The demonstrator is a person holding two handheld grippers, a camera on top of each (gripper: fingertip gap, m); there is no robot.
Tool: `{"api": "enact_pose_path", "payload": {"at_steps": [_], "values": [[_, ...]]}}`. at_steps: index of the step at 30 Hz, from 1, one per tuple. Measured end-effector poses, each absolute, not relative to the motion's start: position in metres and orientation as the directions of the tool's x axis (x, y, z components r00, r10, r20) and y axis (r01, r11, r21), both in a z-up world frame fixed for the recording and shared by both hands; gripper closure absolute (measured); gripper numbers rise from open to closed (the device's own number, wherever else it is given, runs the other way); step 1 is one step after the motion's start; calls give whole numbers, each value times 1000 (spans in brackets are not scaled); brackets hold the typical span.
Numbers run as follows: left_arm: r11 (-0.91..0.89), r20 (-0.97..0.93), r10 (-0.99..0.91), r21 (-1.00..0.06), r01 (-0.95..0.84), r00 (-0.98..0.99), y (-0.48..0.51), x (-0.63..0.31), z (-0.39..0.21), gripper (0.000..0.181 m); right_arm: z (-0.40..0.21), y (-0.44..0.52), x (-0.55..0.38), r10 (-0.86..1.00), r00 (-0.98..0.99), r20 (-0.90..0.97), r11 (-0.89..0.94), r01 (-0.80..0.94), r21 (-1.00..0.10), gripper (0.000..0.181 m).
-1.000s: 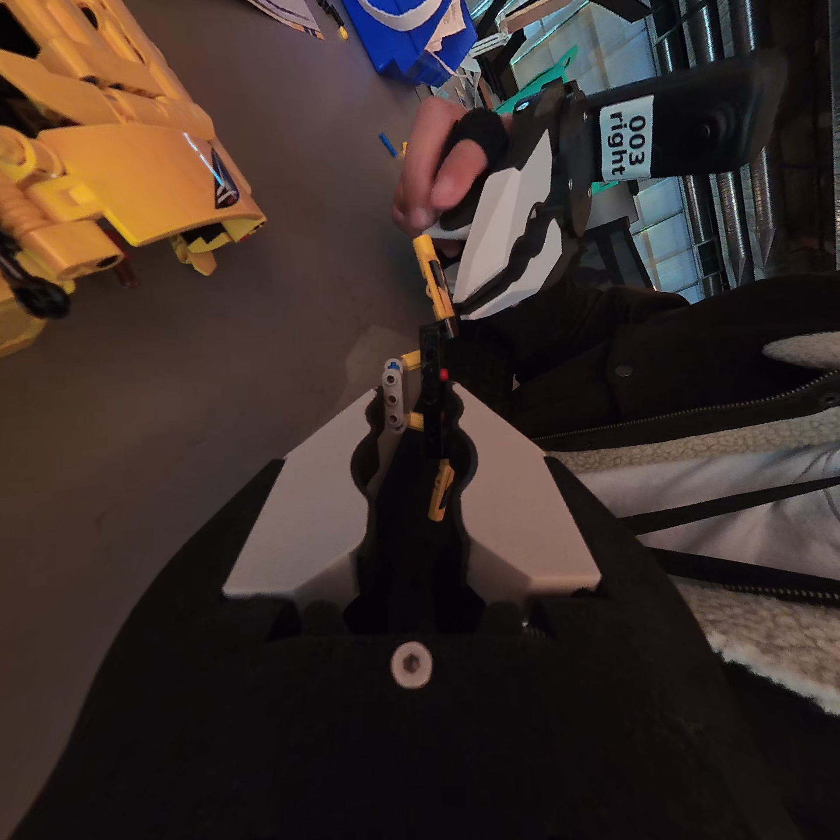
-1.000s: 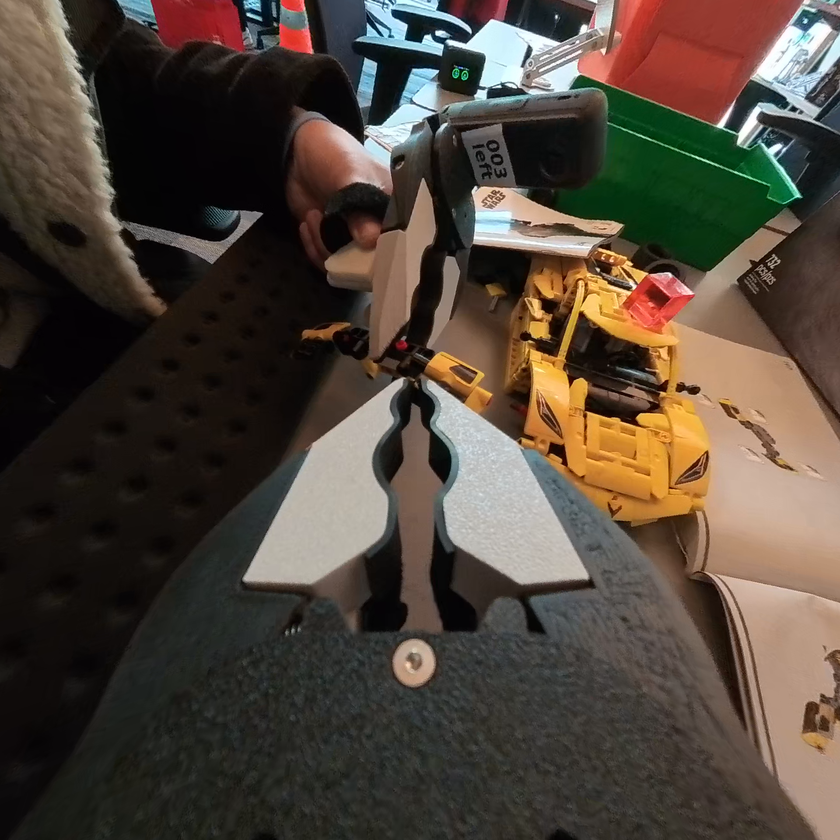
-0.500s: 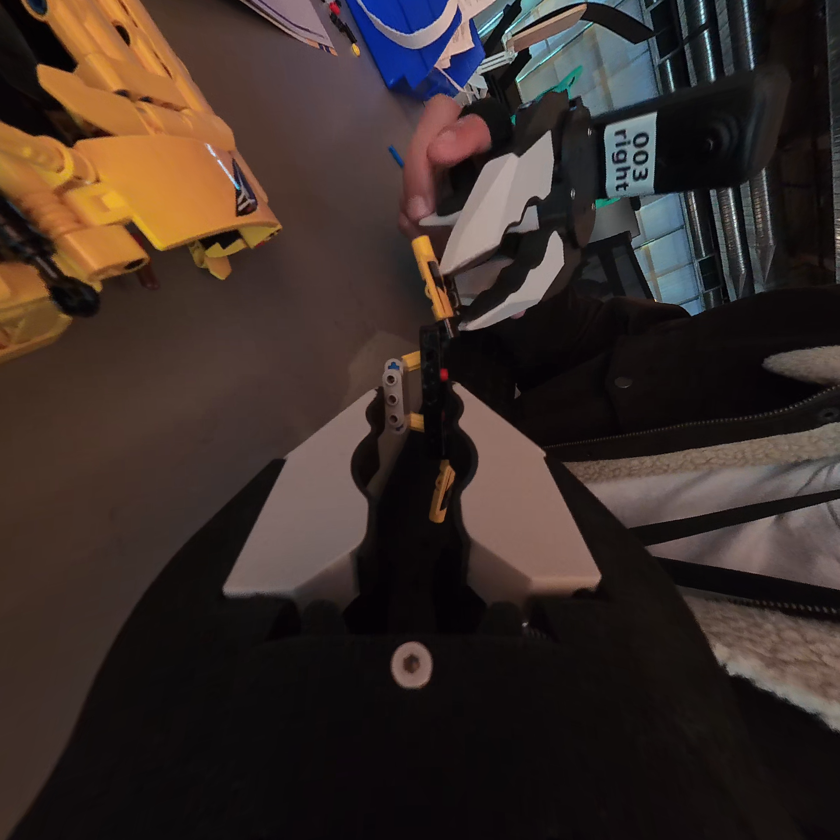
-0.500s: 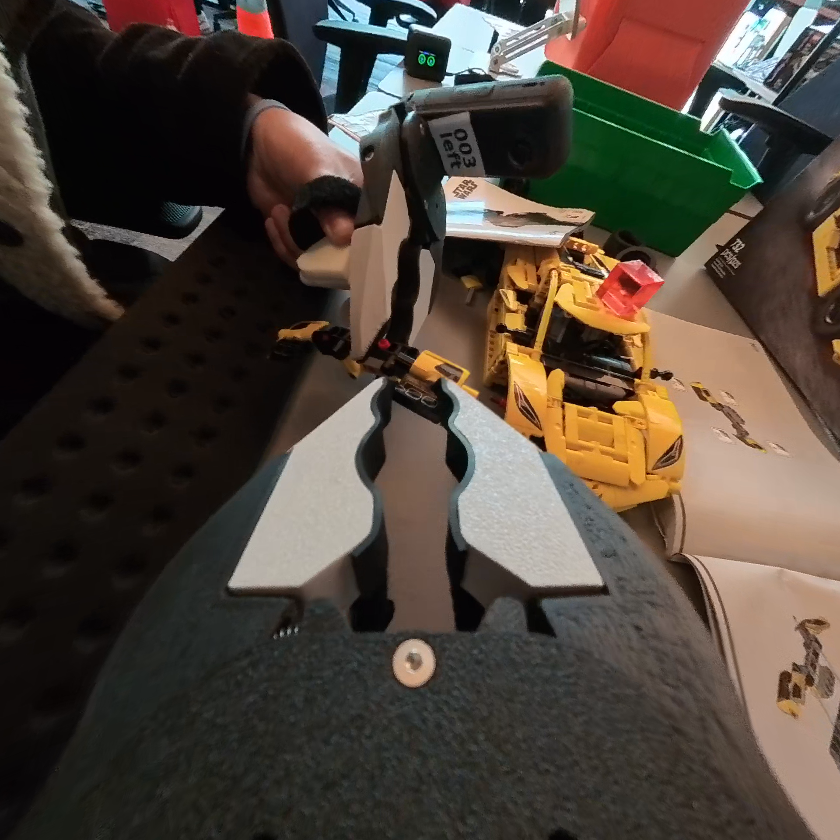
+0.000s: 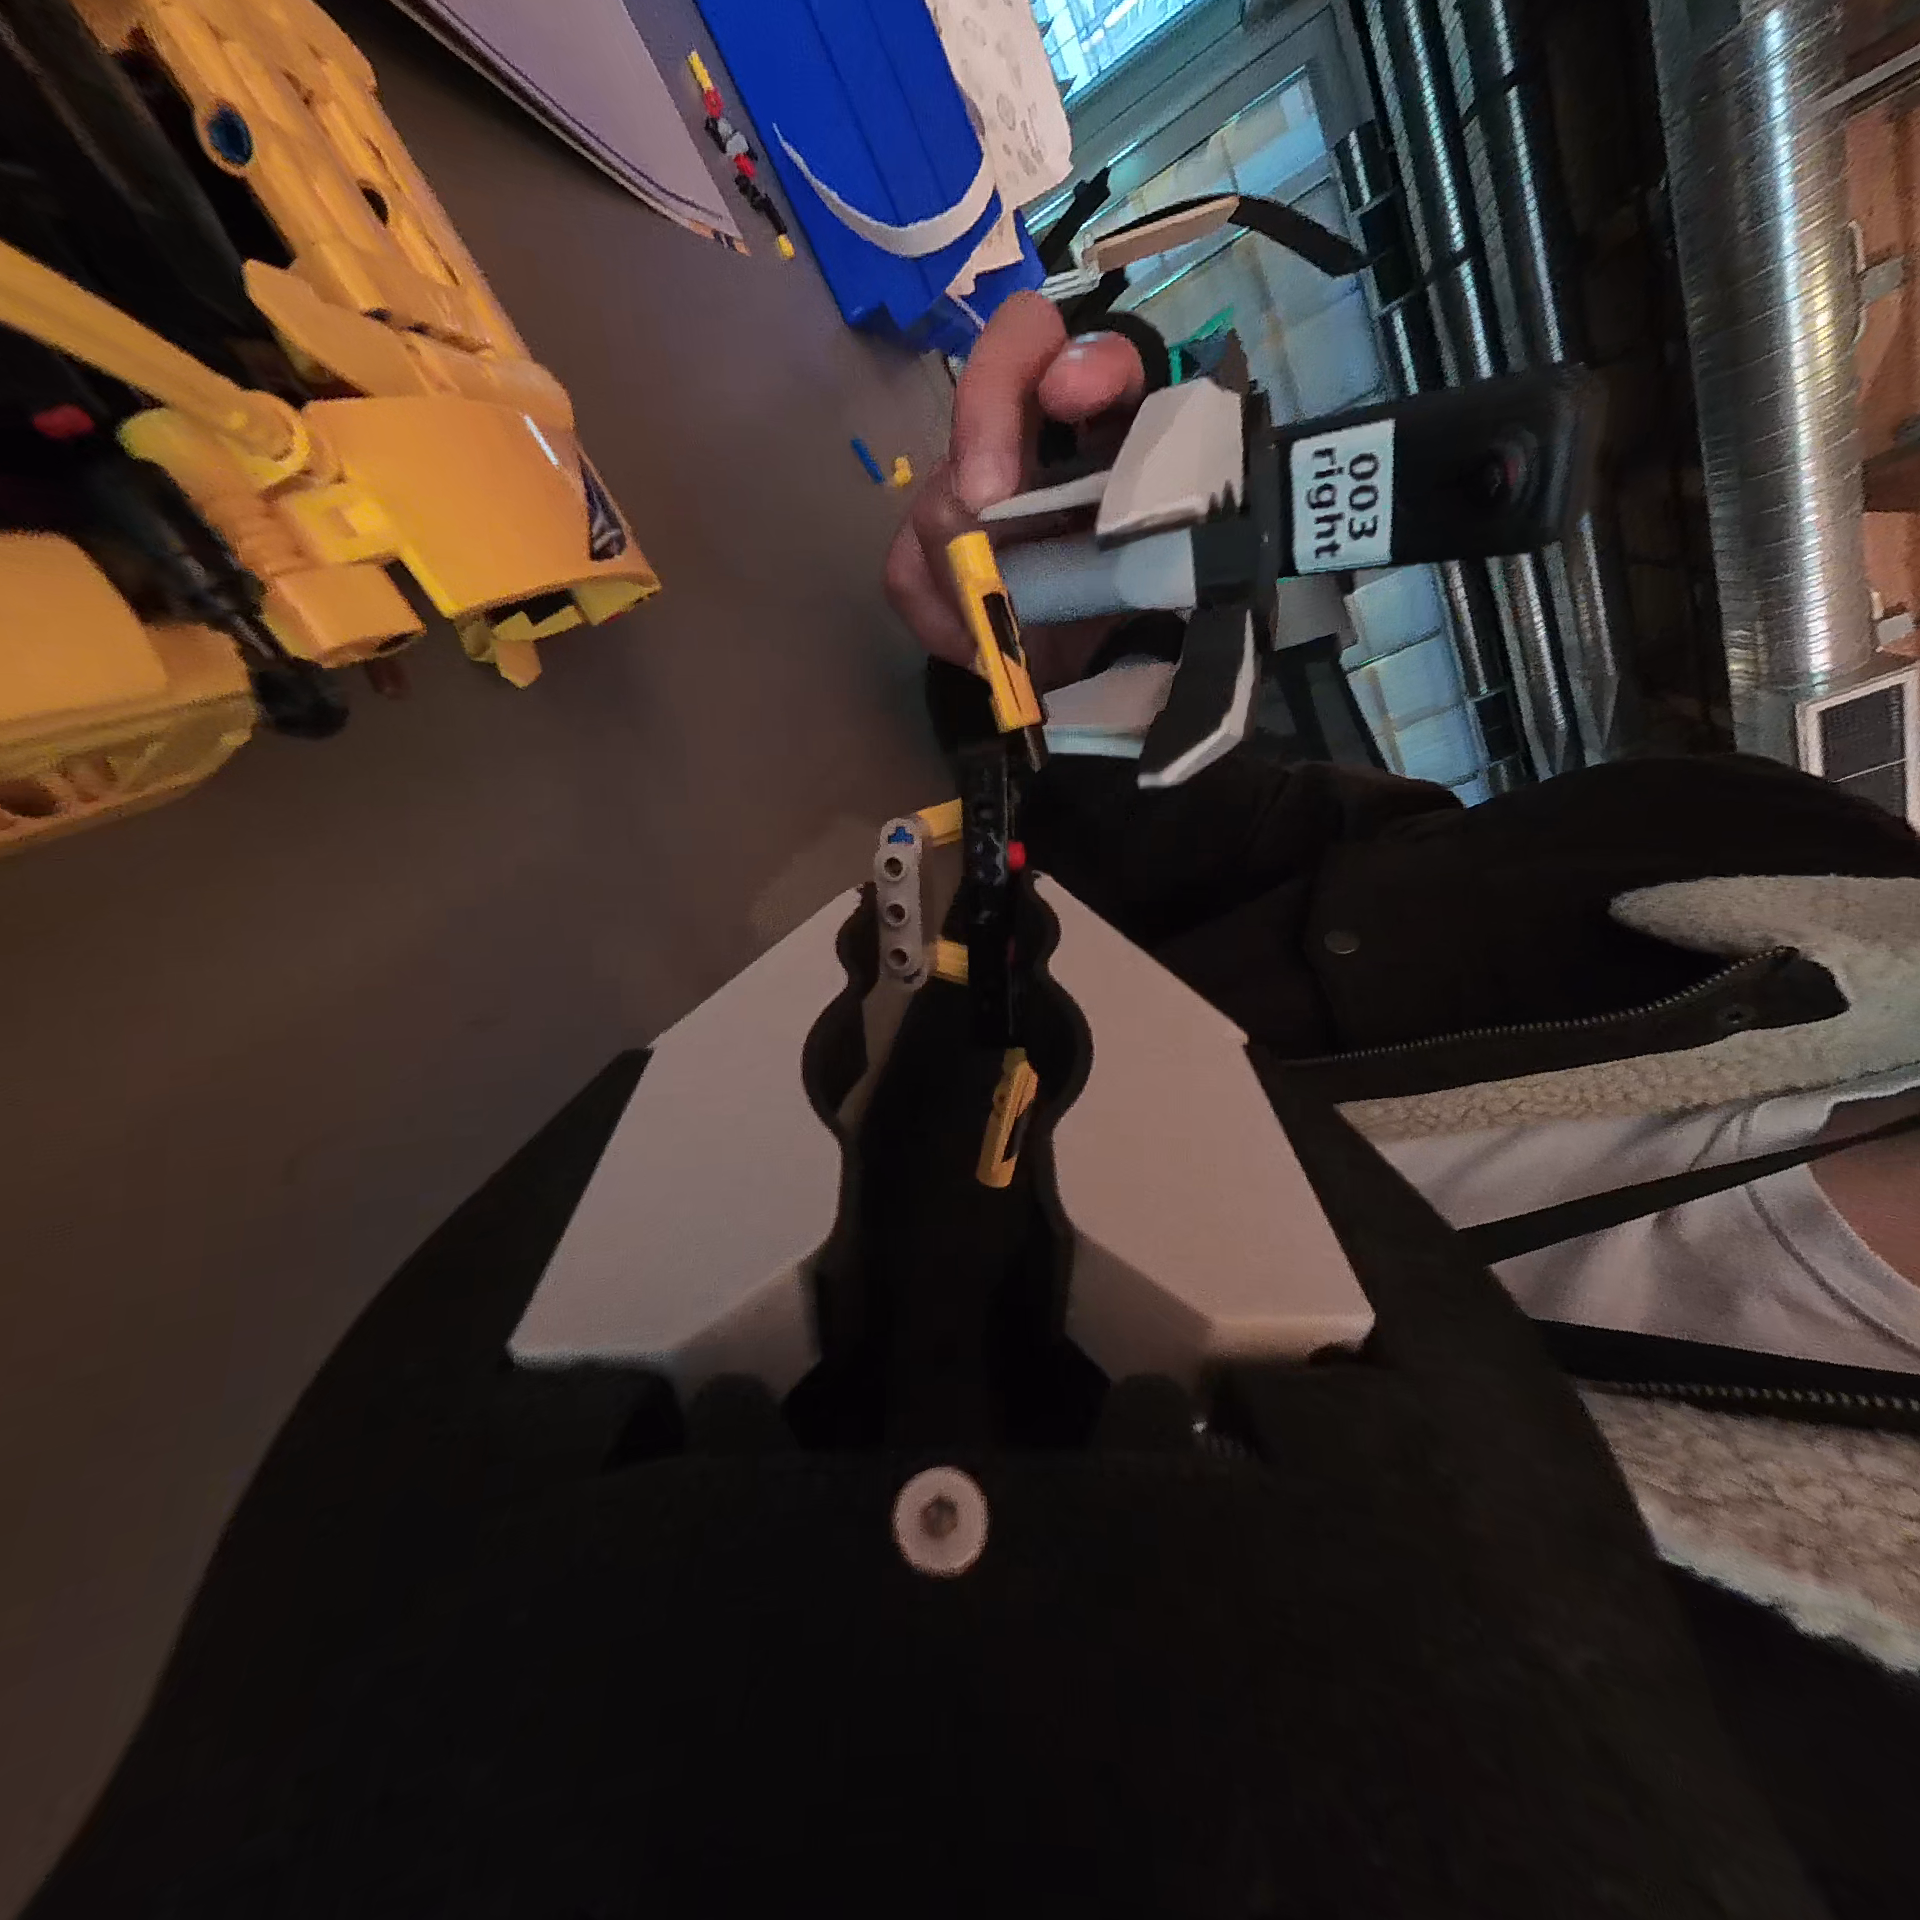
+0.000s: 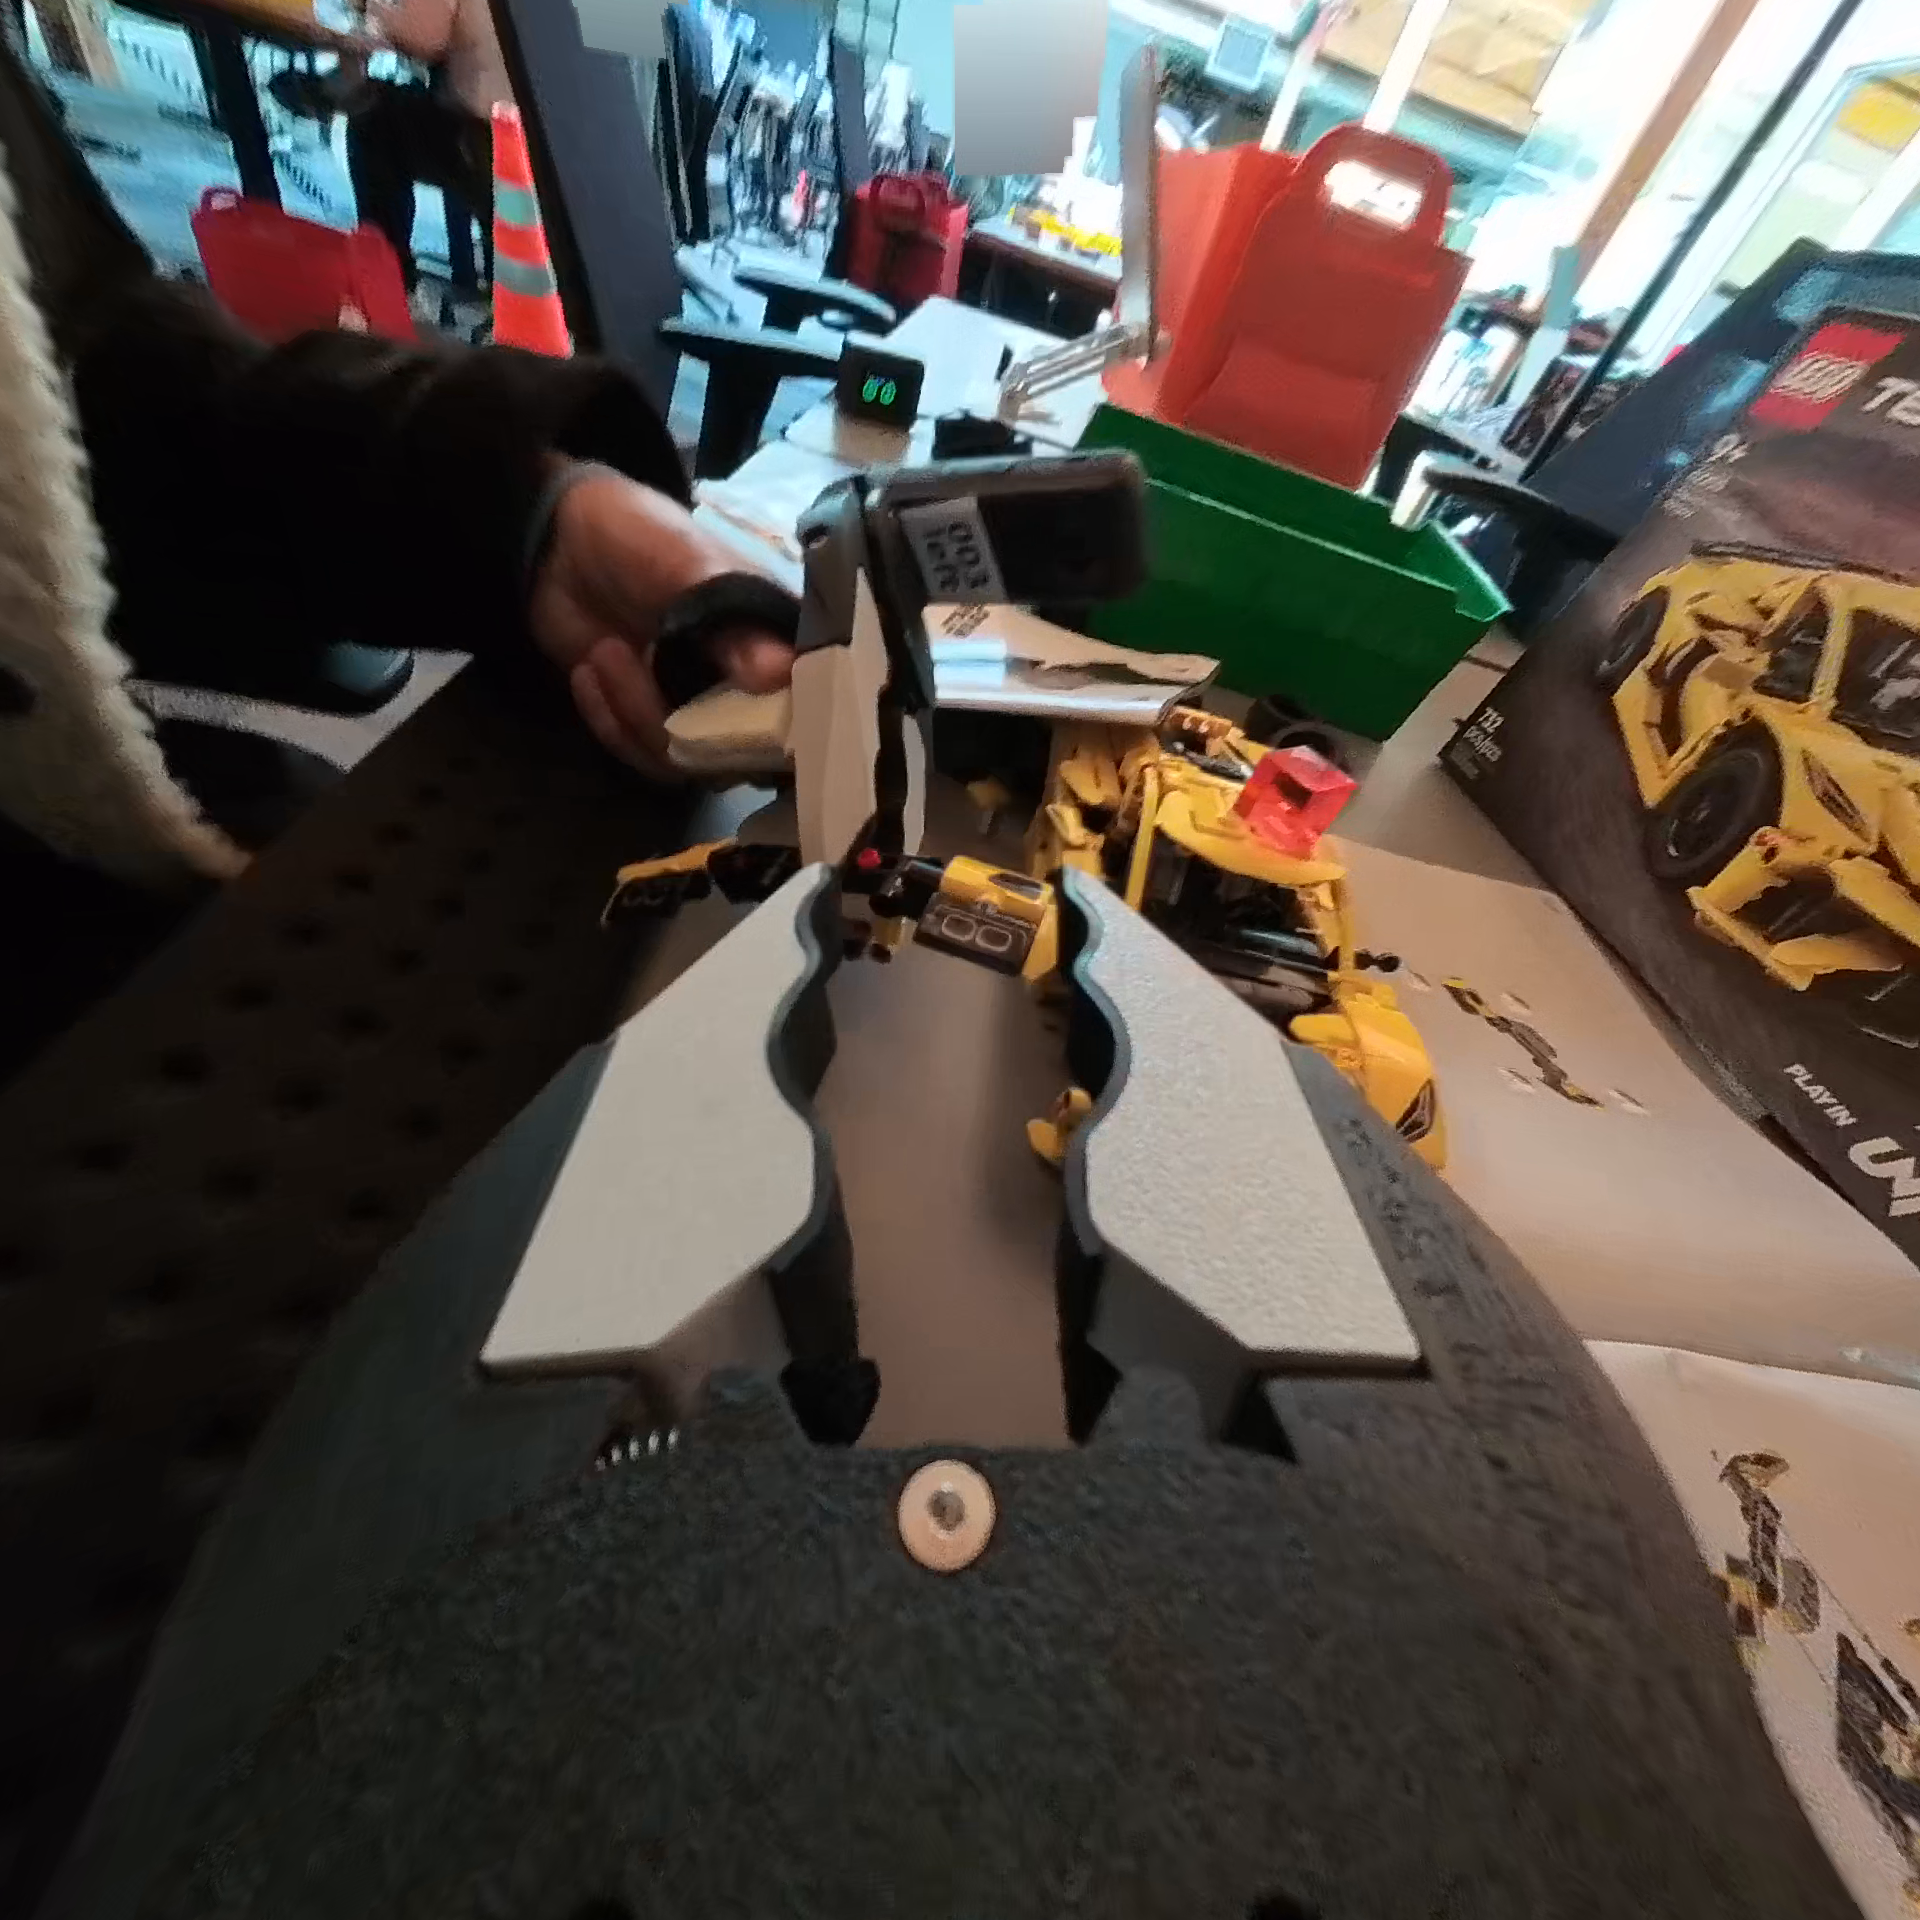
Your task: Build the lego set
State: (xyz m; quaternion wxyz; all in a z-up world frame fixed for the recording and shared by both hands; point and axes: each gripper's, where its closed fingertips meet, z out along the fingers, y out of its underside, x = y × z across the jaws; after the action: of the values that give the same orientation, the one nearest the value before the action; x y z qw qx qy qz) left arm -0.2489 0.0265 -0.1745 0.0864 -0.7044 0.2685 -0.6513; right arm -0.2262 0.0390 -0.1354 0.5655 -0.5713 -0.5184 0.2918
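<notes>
1. The left gripper point(image 5: 951, 914) is clenched on a thin black-and-yellow lego sub-assembly point(image 5: 987, 883), a black beam with a small red pin, a grey holed beam at its side and a yellow panel at each end. It sticks out past the fingertips toward 12 o'clock in the left wrist view.
2. The right gripper point(image 6: 940, 914) is released, its grey fingers point(image 6: 686, 1122) spread wide. The far yellow panel of the sub-assembly point(image 6: 977, 899) lies in the gap at the tips; whether either finger touches it cannot be told.
3. In the left wrist view the right gripper point(image 5: 1164, 613) sits at 1 o'clock, just beyond the sub-assembly's upper yellow panel, with a hand point(image 5: 987, 457) on it.
4. In the right wrist view the left gripper point(image 6: 862, 748) stands upright at 12 o'clock and hides the middle of the sub-assembly.
5. The large, partly built yellow lego car point(image 6: 1226, 914) rests on the grey table point(image 6: 1558, 1195) at 1 o'clock, right behind the right gripper's tips; a clear red block point(image 6: 1294, 800) sits on it.
6. A dark lego box with a yellow car picture point(image 6: 1756, 748) stands at 3 o'clock, and a green plastic bin point(image 6: 1278, 592) at 1 o'clock, farther back.
7. An open instruction booklet point(image 6: 1756, 1538) lies at 4 o'clock.
8. In the left wrist view a blue bin point(image 5: 862, 135) is at 12 o'clock, with small loose pieces point(image 5: 878, 468) on the table near the hand.
</notes>
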Motion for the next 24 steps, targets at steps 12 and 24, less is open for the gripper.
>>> {"api": "enact_pose_path", "payload": {"at_steps": [12, 24], "values": [[-808, 811, -572, -583, -82, -126, 37, -256, -140, 157, -119, 37, -249, 773, 107, -626, -616, -112, -780, 139], [-741, 745, -664, -667, -78, -65, 34, -248, -142, 156, -115, 47, -246, 644, 14, -765, -742, -231, -629, 167]]}}
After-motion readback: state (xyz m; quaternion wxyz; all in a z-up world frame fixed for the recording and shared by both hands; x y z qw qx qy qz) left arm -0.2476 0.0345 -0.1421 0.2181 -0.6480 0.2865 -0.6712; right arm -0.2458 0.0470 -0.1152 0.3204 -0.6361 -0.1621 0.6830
